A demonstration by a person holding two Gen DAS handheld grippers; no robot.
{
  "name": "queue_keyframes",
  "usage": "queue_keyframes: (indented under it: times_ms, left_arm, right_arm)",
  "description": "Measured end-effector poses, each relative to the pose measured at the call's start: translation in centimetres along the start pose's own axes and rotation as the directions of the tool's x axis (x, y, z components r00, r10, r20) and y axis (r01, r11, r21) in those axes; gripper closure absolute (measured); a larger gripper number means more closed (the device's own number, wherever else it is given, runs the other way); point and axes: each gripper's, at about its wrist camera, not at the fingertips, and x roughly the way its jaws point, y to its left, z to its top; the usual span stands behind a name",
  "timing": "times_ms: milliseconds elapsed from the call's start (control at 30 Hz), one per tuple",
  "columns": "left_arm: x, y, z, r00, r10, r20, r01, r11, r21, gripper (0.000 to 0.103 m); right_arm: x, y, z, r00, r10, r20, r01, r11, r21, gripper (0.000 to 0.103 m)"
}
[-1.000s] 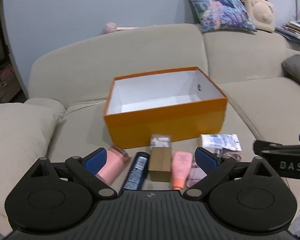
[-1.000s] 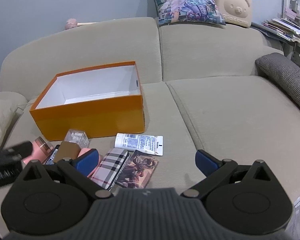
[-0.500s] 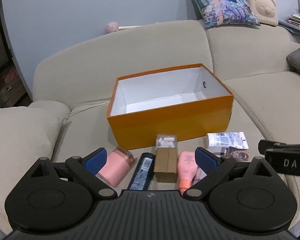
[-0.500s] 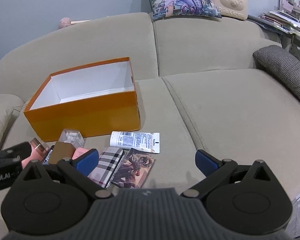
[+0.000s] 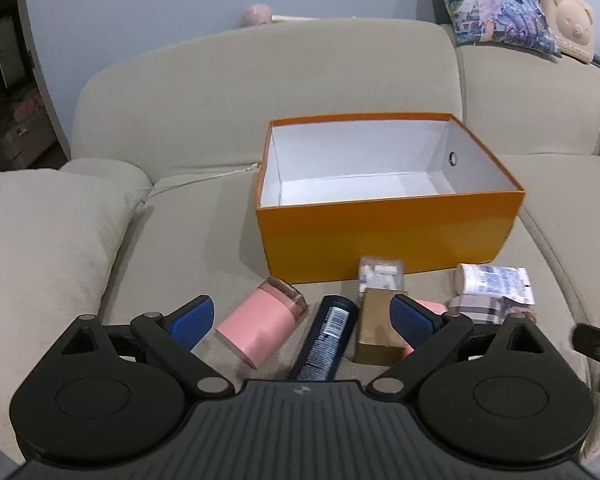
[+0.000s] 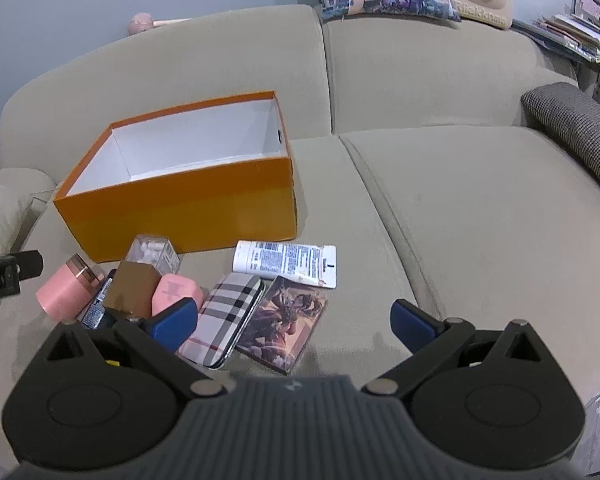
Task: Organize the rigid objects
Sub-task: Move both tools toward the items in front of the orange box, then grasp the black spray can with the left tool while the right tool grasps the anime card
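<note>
Orange box (image 5: pixel 384 236) sitting empty on the couch (image 6: pixel 480 208), clutter lined up in front. Left gripper (image 5: pixel 302 314) and right gripper (image 6: pixel 294 322) both spread wide, holding nothing. Pink tube (image 6: pixel 176 290) half hidden behind the brown carton (image 6: pixel 130 290).
</note>
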Motion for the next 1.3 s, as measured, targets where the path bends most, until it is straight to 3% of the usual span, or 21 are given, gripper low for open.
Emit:
queue_keyframes:
  times_ms: [300, 467, 767, 1033, 1100, 1133, 1167, 1300]
  left_arm:
    - [3.6, -0.7, -2.5, 0.990, -0.016, -0.137, 0.025, 0.997, 0.067, 0.000]
    - [3.4, -1.3, -3.1, 0.993, -0.030, -0.114, 0.040, 0.996, 0.083, 0.000]
    - [5.8, -0.8, -3.6, 0.990, -0.026, -0.142, 0.039, 0.995, 0.091, 0.000]
    - [8.3, -0.9, -4.3, 0.979, -0.061, -0.192, 0.083, 0.991, 0.107, 0.000]
    - [9.0, -1.1, -4.4, 0.973, -0.084, -0.214, 0.109, 0.988, 0.108, 0.008]
    - [9.5, -1.1, -4.5, 0.967, -0.100, -0.233, 0.126, 0.987, 0.102, 0.022]
    - [9.9, -1.1, -4.5, 0.961, -0.114, -0.251, 0.142, 0.985, 0.095, 0.028]
    - [11.3, -0.9, -4.9, 0.956, -0.100, -0.276, 0.130, 0.987, 0.094, 0.028]
  right_arm:
    - [1.6, -0.4, -0.3, 0.999, -0.010, -0.043, 0.010, 1.000, 0.017, 0.001]
    - [2.3, 0.7, -0.5, 0.998, 0.000, -0.059, -0.001, 1.000, -0.010, 0.001]
    - [3.4, 1.4, -1.0, 0.995, -0.022, -0.096, 0.015, 0.998, -0.069, 0.001]
    - [4.0, 1.2, -1.4, 0.993, -0.038, -0.113, 0.029, 0.997, -0.078, 0.001]
    - [4.3, 1.1, -1.4, 0.992, -0.039, -0.118, 0.030, 0.997, -0.074, 0.001]
    - [4.4, 1.1, -1.4, 0.992, -0.039, -0.120, 0.031, 0.997, -0.072, 0.001]
    - [4.5, 1.0, -1.5, 0.992, -0.040, -0.122, 0.031, 0.997, -0.071, 0.001]
    - [4.9, 0.6, -1.6, 0.990, -0.039, -0.133, 0.031, 0.998, -0.060, 0.001]
